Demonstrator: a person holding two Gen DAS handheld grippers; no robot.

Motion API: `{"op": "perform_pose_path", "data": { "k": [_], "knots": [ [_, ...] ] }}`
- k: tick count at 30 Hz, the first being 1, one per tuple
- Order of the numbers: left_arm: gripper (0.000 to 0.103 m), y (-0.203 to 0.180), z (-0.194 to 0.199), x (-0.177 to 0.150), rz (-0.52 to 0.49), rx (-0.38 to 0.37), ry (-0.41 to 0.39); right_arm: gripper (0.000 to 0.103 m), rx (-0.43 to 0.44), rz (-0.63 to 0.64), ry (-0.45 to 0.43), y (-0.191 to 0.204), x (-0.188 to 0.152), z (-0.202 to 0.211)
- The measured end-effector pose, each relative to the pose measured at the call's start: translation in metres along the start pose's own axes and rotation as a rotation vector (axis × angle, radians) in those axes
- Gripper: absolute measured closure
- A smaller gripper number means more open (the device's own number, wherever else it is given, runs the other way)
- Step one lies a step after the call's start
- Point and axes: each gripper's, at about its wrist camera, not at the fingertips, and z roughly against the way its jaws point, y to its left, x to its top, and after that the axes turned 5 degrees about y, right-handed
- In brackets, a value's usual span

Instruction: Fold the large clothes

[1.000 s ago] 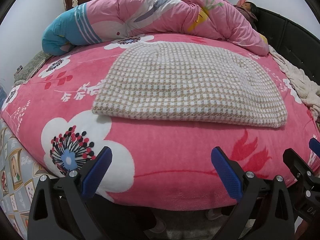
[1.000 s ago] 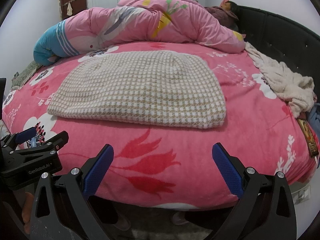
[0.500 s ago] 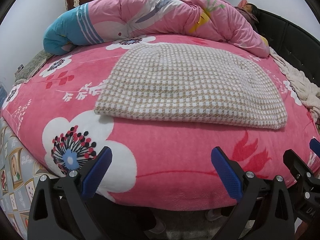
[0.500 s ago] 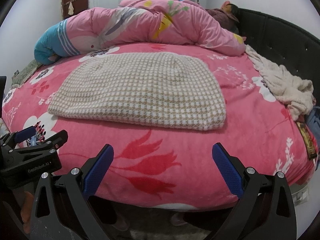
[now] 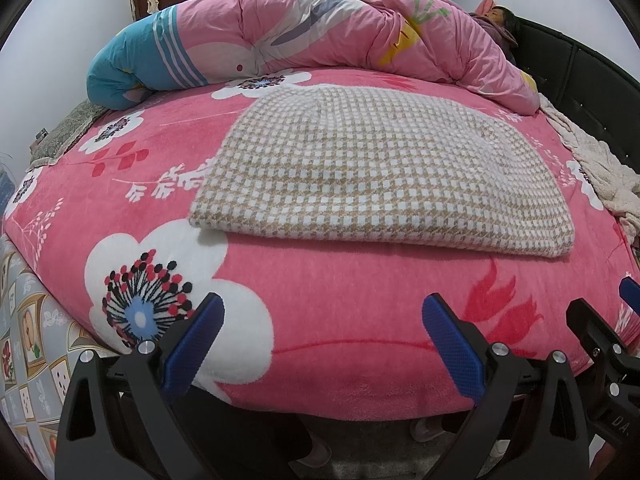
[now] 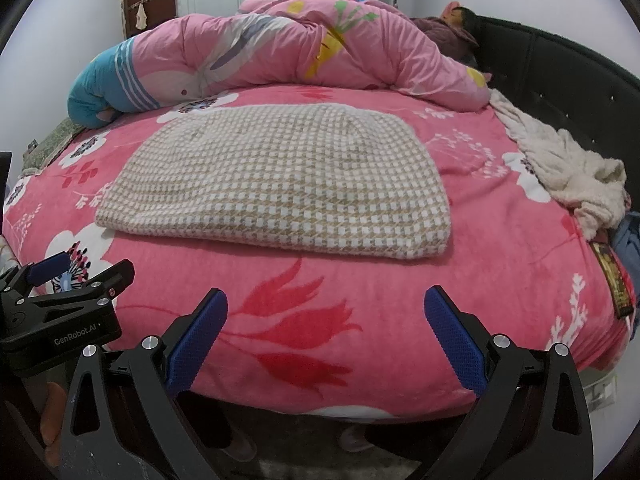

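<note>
A beige-and-white checked garment [image 5: 372, 172] lies folded flat in a rectangle on the pink flowered bed cover [image 5: 340, 292]; it also shows in the right wrist view [image 6: 280, 184]. My left gripper [image 5: 322, 332] is open and empty, held off the bed's near edge, short of the garment. My right gripper [image 6: 326, 332] is open and empty at the same near edge, to the right of the left one. The left gripper's body [image 6: 60, 312] shows at the left of the right wrist view.
A pink and blue duvet [image 5: 300, 36] is bunched along the far side of the bed. A cream fleece [image 6: 568, 168] lies at the right edge by the black headboard [image 6: 560, 68]. A person [image 6: 452, 24] lies at the far right.
Both grippers have risen and drawn slightly nearer the bed, so the garment sits a little lower in view. Jaws stay open. The garment has not moved.
</note>
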Motion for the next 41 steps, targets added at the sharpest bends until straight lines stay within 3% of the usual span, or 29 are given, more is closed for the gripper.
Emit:
{"op": "perform_pose_path", "data": {
  "k": [41],
  "knots": [
    [0.005,-0.0014,-0.0015,-0.0030,-0.001,0.006,0.007,0.008,0.001,-0.012,0.004,0.0008,-0.0038,-0.0041]
  ]
}}
